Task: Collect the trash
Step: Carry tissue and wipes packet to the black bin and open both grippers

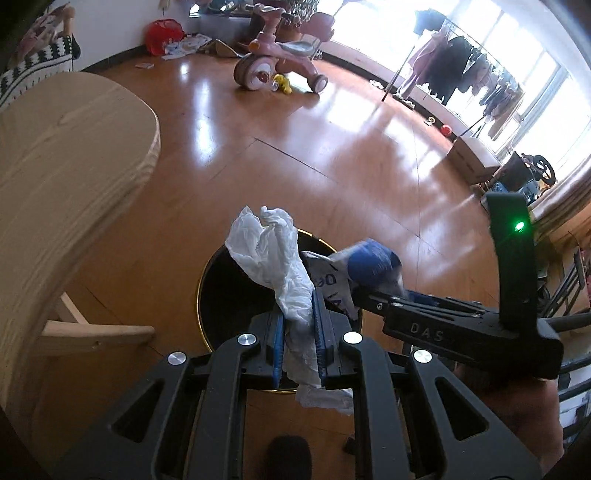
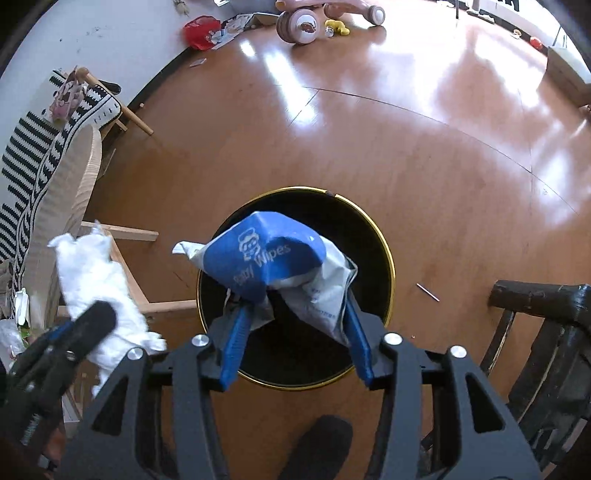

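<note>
A black bin with a gold rim [image 1: 207, 273] [image 2: 388, 258] stands on the wood floor below both grippers. My left gripper [image 1: 298, 314] is shut on a crumpled white tissue [image 1: 273, 258] and holds it over the bin's opening; the tissue also shows at the left of the right wrist view [image 2: 96, 273]. My right gripper [image 2: 295, 314] has its jaws spread wide, and a blue and white baby wipes packet [image 2: 269, 258] still hangs between its fingers over the bin. The packet also shows in the left wrist view [image 1: 369, 262].
A light wooden table [image 1: 62, 173] stands left of the bin, with a striped cushion chair [image 2: 44, 147] behind it. A dark chair [image 2: 546, 332] is at the right. A pink tricycle [image 1: 280, 59], a red bag [image 1: 162, 35] and a clothes rack [image 1: 461, 66] stand far off.
</note>
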### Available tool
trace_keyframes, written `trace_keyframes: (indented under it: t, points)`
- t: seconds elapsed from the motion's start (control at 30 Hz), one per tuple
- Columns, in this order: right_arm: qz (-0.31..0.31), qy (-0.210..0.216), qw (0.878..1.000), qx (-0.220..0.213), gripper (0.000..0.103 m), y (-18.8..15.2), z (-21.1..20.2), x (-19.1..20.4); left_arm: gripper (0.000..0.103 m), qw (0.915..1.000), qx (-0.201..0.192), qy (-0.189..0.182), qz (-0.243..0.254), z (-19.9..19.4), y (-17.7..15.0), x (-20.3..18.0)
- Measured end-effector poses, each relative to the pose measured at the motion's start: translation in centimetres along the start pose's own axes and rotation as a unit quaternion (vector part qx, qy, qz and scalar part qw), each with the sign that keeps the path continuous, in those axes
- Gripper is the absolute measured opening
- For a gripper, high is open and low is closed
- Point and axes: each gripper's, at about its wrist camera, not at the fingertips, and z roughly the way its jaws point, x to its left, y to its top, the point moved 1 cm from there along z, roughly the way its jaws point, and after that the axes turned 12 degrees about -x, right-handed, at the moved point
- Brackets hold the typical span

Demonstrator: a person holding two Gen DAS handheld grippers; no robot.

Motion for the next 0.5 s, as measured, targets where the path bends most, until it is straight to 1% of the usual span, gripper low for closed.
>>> trace_keyframes:
  t: [0.03, 0.07, 0.27, 0.5]
  points:
    - [0.0, 0.0, 1.0, -0.004, 0.07, -0.1, 0.1, -0.2, 0.013, 1.0, 0.001, 0.001, 0.001, 0.2, -0.1, -0.2]
    - [0.001, -0.001, 1.0, -0.007, 0.071, 0.0, 0.1, -0.1, 0.013, 1.0, 0.002, 0.001, 0.001, 0.4, -0.1, -0.1]
    - [0.011, 0.006, 1.0, -0.011, 0.073, 0.3, -0.4, -0.3, 0.013, 0.9999, 0.011, 0.003, 0.0, 1.7, -0.3, -0.3]
    - [0.017, 0.007, 0.999, -0.041, 0.073, 1.0, -2.6, -0.3, 0.013, 0.9998, 0.018, 0.007, 0.0, 4.8, -0.7, -0.2]
